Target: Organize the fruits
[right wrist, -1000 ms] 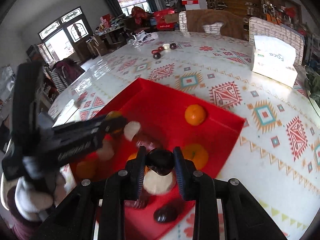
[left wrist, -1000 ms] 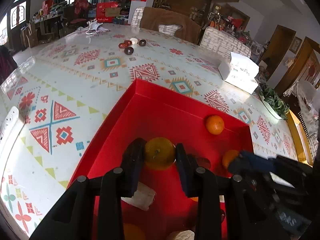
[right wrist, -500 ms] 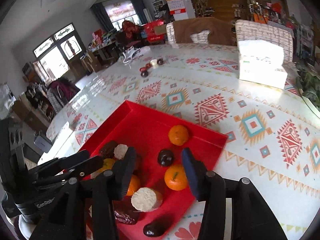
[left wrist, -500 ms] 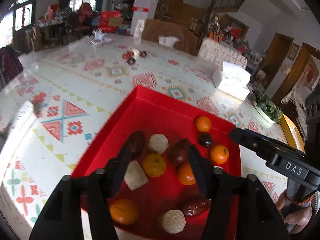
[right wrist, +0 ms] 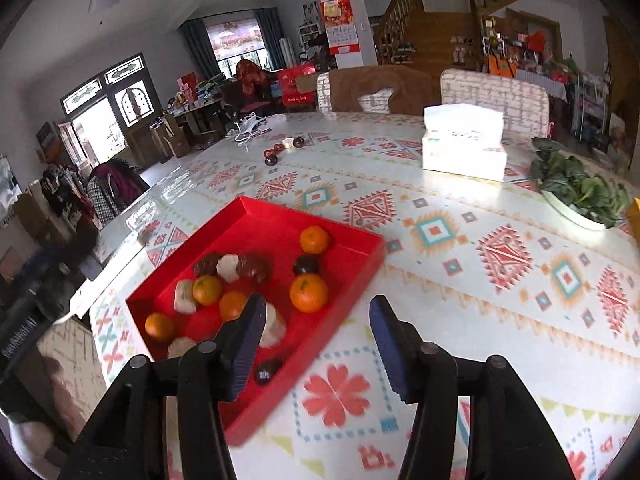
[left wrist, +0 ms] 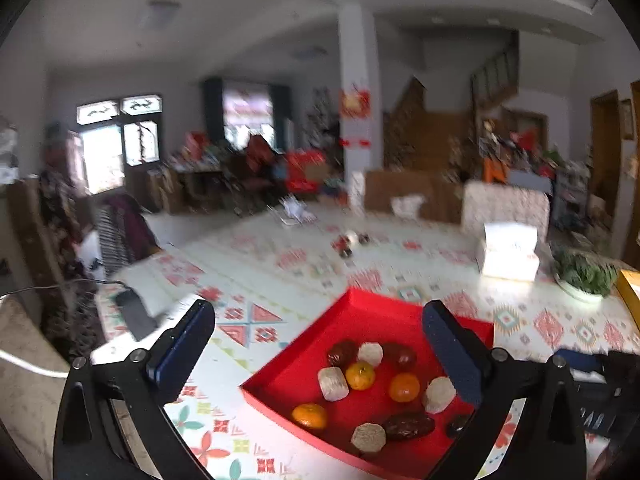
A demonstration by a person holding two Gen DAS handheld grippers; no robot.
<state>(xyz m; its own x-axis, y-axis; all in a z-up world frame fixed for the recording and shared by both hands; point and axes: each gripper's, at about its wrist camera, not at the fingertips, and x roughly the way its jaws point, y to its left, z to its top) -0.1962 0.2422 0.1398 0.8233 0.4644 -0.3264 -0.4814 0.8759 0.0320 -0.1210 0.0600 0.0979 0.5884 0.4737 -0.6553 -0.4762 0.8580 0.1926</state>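
Red tray below both grippers already holds the oranges and dates — left gripper and right gripper gape wide, empty; looks nearly done.

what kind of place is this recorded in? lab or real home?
Looks like a real home, probably an open living and dining room. A big table under a patterned cloth holds a red tray of fruit and a tissue box; padded chairs stand behind it, with a wooden staircase beyond.
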